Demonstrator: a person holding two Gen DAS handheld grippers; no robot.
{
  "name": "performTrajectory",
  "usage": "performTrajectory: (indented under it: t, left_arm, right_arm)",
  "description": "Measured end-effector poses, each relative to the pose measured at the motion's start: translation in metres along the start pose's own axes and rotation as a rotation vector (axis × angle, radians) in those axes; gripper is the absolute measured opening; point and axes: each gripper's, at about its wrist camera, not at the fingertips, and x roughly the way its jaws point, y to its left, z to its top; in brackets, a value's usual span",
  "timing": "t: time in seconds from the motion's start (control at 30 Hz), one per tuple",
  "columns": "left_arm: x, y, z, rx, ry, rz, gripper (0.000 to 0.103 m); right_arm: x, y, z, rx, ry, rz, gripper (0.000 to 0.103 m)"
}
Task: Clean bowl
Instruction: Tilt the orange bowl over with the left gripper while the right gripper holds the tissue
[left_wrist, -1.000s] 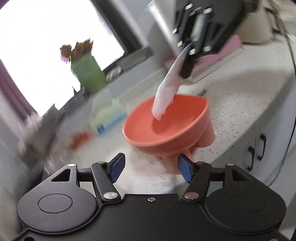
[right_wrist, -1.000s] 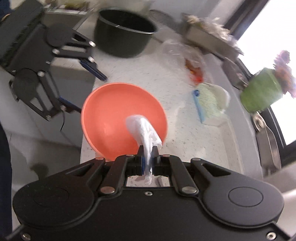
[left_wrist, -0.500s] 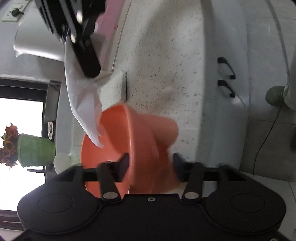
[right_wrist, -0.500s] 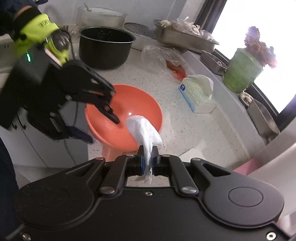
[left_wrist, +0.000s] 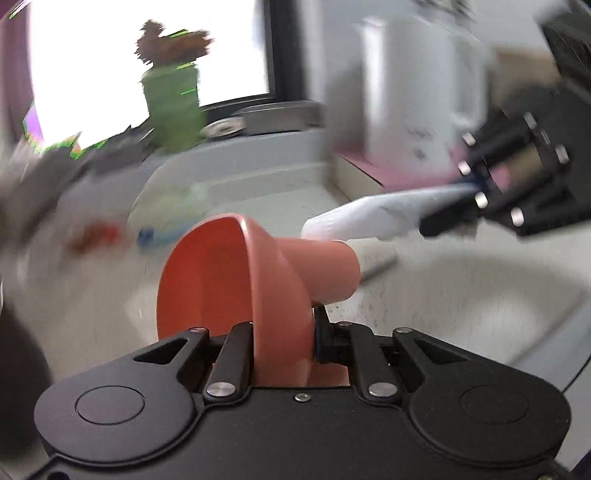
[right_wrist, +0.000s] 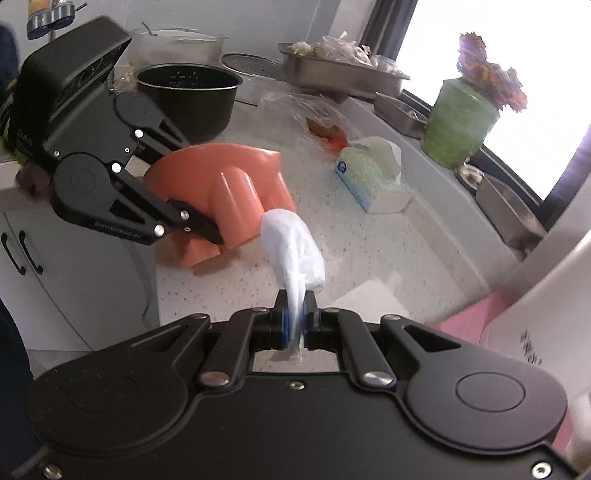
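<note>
1. Two grippers at work: left gripper (left_wrist: 282, 338) clenched on rim of orange bowl (right_wrist: 236, 184), tipped on its side above tabletop (right_wrist: 369, 254), foot toward camera.
2. Right gripper (right_wrist: 294, 320) clamped on white wipe (right_wrist: 295, 251), just beside bowl's foot.
3. Probably mid-wipe; next, turning hollow toward wipe, rubbing inside.
4. Bowl hollow seemingly empty; black pot (right_wrist: 188, 96) contents hidden.

Honestly nothing here is properly readable. There's raised lettering along an arm of the left hand-held gripper (right_wrist: 218, 236) and small dark print on the white appliance (right_wrist: 532, 347) at the right edge, plus faint marks inside the black pot (right_wrist: 184, 88), but all of it's too blurry or tiny to make out.
</note>
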Motion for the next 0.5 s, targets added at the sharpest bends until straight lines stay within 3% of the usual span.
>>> performTrajectory:
  t: [0.07,0.17,0.33,0.5]
  left_arm:
    - [-0.003,0.003,-0.002,-0.037,0.004,-0.011,0.015]
    - [-0.005,0.004,-0.008,-0.043,0.021,-0.019,0.015]
    - [-0.015,0.026,-0.037,-0.218,0.005,-0.032,0.017]
    - [-0.022,0.026,-0.042,-0.215,-0.016,-0.026,0.017]
  right_arm:
    - [0.002,0.002,0.011,-0.048,-0.005,0.016,0.007]
    - [0.008,0.014,0.034,-0.220,0.004,0.037,0.007]
    - [0.016,0.041,0.064,-0.517,0.029,0.096,0.007]
    - [0.037,0.061,0.095,-0.703,0.040,0.180,0.007]
